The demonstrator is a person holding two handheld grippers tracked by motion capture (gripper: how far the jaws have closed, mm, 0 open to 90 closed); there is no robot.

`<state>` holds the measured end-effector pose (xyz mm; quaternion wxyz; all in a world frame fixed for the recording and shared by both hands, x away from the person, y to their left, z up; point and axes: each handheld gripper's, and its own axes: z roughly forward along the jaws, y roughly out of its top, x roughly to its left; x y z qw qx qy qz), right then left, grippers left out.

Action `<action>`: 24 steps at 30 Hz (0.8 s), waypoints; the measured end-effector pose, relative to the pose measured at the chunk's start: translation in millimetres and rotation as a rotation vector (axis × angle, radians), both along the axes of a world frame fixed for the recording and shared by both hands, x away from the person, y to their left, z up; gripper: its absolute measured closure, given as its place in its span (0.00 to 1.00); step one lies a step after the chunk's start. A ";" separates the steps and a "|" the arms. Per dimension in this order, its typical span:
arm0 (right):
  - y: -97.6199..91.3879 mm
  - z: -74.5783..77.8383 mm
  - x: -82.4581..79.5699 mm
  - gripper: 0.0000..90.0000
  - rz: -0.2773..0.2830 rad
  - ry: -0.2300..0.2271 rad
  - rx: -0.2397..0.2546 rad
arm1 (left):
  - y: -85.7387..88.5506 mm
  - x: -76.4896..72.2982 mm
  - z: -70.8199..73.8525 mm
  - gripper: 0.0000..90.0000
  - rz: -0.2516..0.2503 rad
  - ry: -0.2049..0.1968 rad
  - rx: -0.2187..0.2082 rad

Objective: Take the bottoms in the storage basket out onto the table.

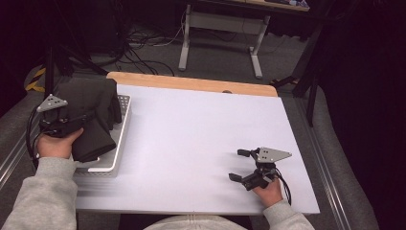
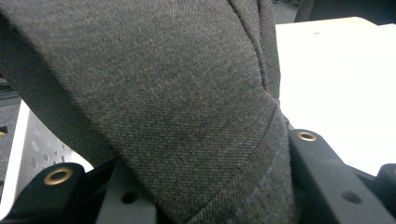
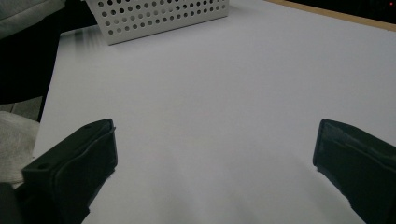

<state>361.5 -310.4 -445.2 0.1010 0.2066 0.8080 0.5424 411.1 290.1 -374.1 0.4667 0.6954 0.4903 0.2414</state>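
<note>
One clamp of the left gripper (image 1: 72, 120) holds the dark grey woven garment (image 1: 91, 117) above the white perforated basket (image 1: 117, 143); lifting it fully clear before swinging tableward avoids snagging, while the right gripper (image 1: 239, 165) waits wide.

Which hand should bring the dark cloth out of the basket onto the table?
Left. The left tool is shut on the dark cloth over the white basket. The right tool rests open on the table, far off.

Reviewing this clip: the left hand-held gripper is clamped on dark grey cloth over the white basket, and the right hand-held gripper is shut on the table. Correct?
Not quite. The right hand-held gripper is open, as the right gripper view shows. The left hand-held gripper is indeed clamped on dark grey cloth over the white basket.
</note>
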 end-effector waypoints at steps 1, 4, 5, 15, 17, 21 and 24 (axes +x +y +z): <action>0.0 0.0 0.0 0.01 0.000 0.000 0.000 | -0.1 -0.7 0.4 0.70 0.000 -0.004 -0.002; 0.0 0.0 0.0 0.01 0.000 0.000 0.000 | -0.3 -2.9 2.1 0.70 0.000 -0.016 -0.013; 0.0 0.0 0.0 0.01 0.000 0.000 0.000 | -0.2 -3.6 2.8 0.70 0.000 -0.021 -0.017; 0.1 0.0 -0.1 0.01 0.001 0.000 0.000 | -3.2 -11.8 14.3 0.70 0.000 -0.064 -0.029; 0.1 0.0 0.0 0.01 0.001 0.000 0.000 | -4.1 -13.2 17.3 0.70 0.001 -0.070 -0.031; 0.1 0.0 0.0 0.01 0.001 -0.001 0.000 | -5.7 -15.7 21.8 0.70 0.000 -0.082 -0.033; 0.0 0.0 0.0 0.01 0.001 -0.001 0.000 | -8.2 -19.2 28.2 0.70 -0.005 -0.099 -0.028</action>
